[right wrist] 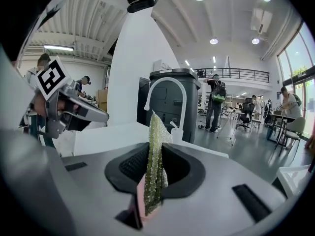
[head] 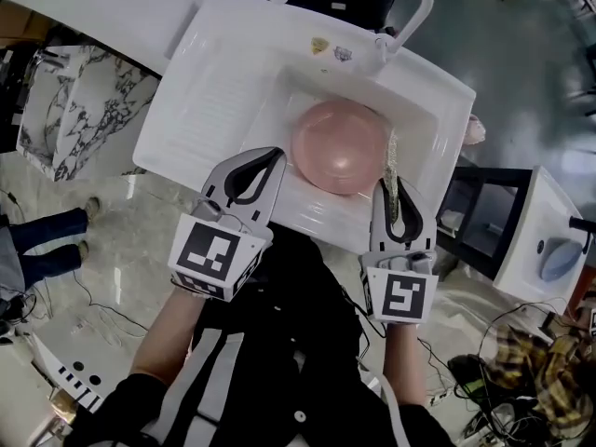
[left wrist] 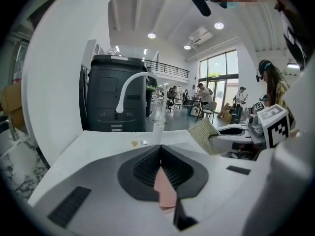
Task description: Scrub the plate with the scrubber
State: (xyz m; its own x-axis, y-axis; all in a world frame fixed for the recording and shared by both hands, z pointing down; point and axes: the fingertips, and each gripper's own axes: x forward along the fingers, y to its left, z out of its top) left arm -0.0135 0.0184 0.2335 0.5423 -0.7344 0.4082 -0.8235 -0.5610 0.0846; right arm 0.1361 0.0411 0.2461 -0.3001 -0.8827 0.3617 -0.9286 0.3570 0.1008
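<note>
White sink (head: 223, 73) with a ribbed draining side fills the middle of the head view. Its basin holds the pink plate (head: 338, 145), lying flat. At the plate's left rim is the left gripper (head: 277, 156), jaws shut together with nothing clearly between them; only pink shows through the gap beneath. At the plate's right rim, the right gripper (head: 391, 189) has its jaws clamped on the scrubber (right wrist: 155, 166), a greenish-gold mesh pad held on edge and sticking out past the tips.
</note>
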